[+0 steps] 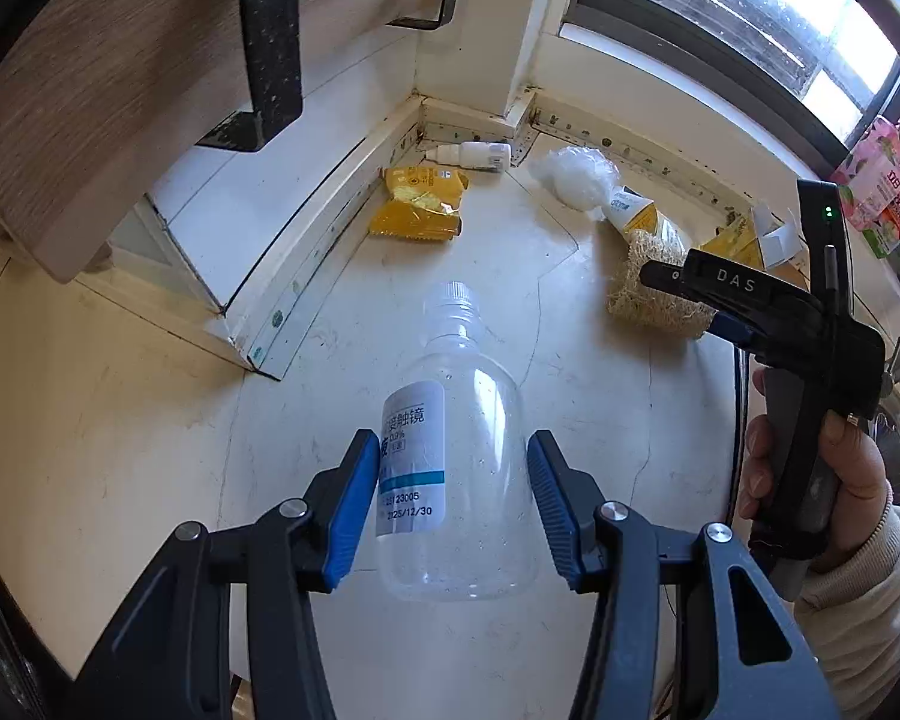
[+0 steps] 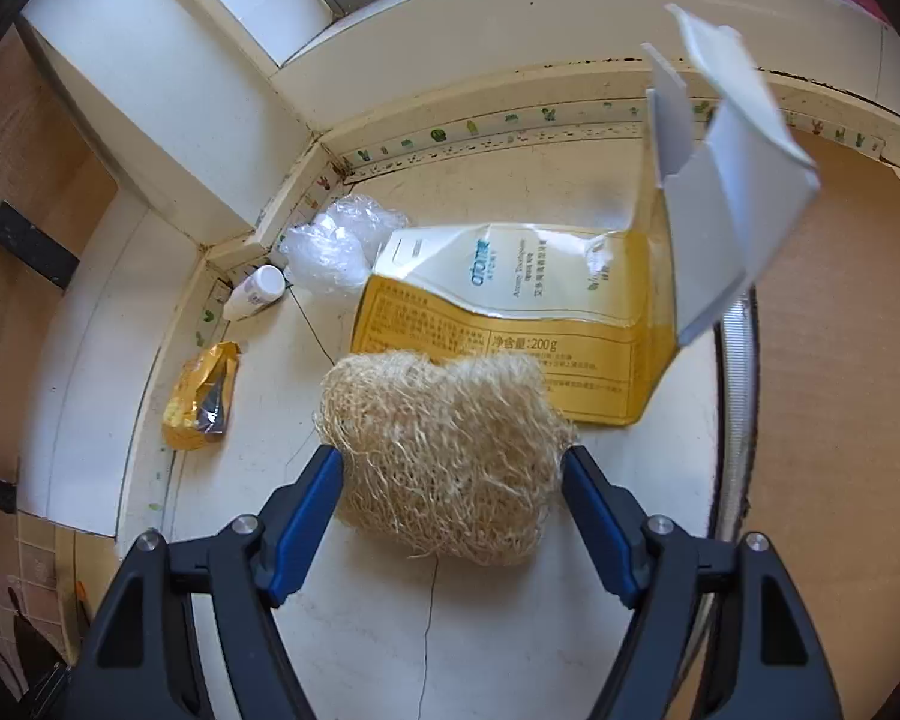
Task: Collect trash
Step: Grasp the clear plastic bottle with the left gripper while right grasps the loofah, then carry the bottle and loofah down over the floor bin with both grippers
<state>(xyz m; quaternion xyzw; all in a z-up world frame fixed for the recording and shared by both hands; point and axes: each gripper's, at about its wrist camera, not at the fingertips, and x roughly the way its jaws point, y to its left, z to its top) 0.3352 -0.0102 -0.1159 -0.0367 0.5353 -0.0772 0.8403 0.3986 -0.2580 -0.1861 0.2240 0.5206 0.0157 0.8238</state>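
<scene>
The left tongs [image 1: 453, 501] hold a clear plastic bottle [image 1: 456, 456] by its body, lifted above the pale counter [image 1: 150, 420], its capped neck pointing away toward the far corner and its white label with blue print facing the left pad. The right tongs [image 2: 453, 507] stand wide around a tan loofah scrubber [image 2: 444, 456] that lies on the counter; both blue pads sit right at its fibrous sides, and whether they press on it cannot be told. Just beyond the scrubber lies a flattened yellow and white toothpaste carton [image 2: 510, 324], its white end flaps [image 2: 732, 192] sticking up at the right. Farther back, in the corner by the wall, are a crumpled clear plastic wrap [image 2: 342, 246], a small white dropper bottle [image 2: 255, 294] lying on its side to the left of the wrap, and a crumpled yellow snack wrapper [image 2: 201, 396] nearer on the left, by the raised edge. In the left wrist view a hand [image 1: 822, 468] in a cream sleeve grips the handle of the right tool at the right, near the scrubber, and a wooden cupboard [image 1: 90, 90] with a dark handle hangs over the far left.
</scene>
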